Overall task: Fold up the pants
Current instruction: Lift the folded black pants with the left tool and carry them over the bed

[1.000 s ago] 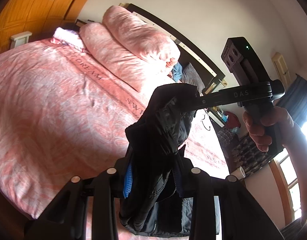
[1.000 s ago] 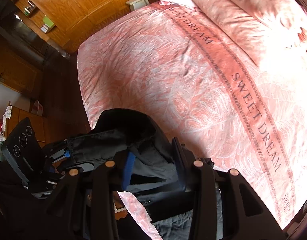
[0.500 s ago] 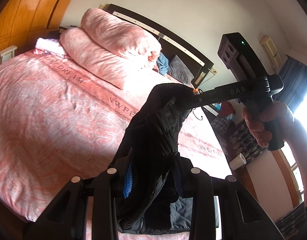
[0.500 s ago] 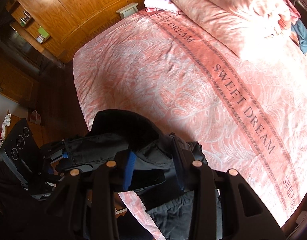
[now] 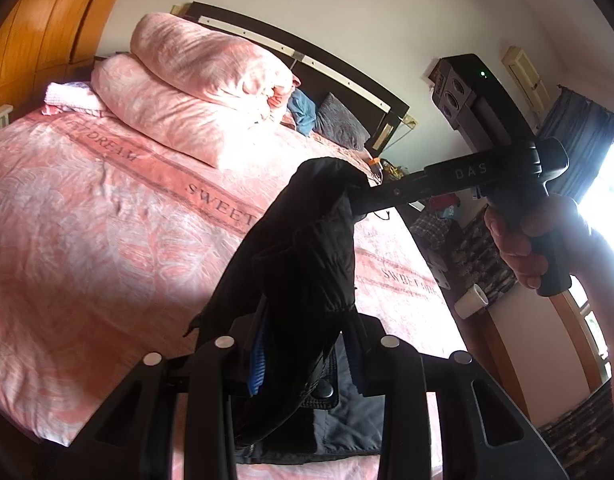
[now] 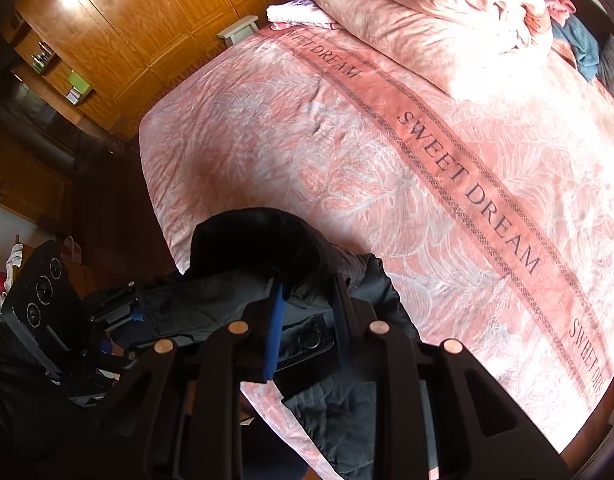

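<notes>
Both tools grasp the black pants [image 5: 303, 248] above the bed [image 5: 87, 220]: left tool [image 5: 307, 354] clenched, right tool [image 6: 307, 316] closing.

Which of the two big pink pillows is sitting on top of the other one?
The upper pink pillow, nearest the dark headboard, lies on top. The lower pillow rests directly on the pink bedspread beneath it.

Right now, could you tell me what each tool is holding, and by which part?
Both hold the black pants over the bed: the left tool and the right tool, whose jaws are closing, each pinch a bunched stretch near the snap-button waistband.
</notes>
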### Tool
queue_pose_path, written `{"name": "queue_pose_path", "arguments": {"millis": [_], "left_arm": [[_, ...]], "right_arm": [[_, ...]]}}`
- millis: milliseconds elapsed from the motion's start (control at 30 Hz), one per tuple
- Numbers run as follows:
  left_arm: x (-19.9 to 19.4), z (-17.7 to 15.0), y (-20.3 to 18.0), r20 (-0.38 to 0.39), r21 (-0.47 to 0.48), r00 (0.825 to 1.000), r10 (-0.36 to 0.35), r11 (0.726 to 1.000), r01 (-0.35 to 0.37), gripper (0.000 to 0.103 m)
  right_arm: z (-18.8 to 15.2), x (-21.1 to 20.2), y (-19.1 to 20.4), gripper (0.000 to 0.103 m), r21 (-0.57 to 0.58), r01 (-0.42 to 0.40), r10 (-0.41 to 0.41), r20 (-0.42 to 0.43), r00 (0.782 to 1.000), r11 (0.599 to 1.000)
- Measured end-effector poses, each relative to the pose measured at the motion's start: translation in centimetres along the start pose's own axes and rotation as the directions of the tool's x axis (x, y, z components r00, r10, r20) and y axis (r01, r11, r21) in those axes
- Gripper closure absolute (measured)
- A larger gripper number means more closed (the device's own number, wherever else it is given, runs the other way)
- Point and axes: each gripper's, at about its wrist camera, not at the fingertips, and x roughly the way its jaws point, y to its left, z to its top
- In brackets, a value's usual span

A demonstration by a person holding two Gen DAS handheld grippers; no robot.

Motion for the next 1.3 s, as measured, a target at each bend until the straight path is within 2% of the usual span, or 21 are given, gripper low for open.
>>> {"name": "queue_pose_path", "arguments": {"millis": [600, 1300], "left_arm": [[1.4, -1.5, -4.7, -0.021, 0.088, 0.999, -0.042, 0.995, 0.044, 0.071], [4.4, -4.3, -10.6, -0.078, 0.199, 0.993, -0.091, 0.974, 0.105, 0.072]], "right_arm": [[-3.8, -2.1, -2.6, 0.081, 0.043, -0.01, 0.009, 0.043, 0.999, 0.999], [-10.5, -4.6, -6.8, 0.083, 0.112, -0.017, 0.006, 0.094, 0.996, 0.994]]}}
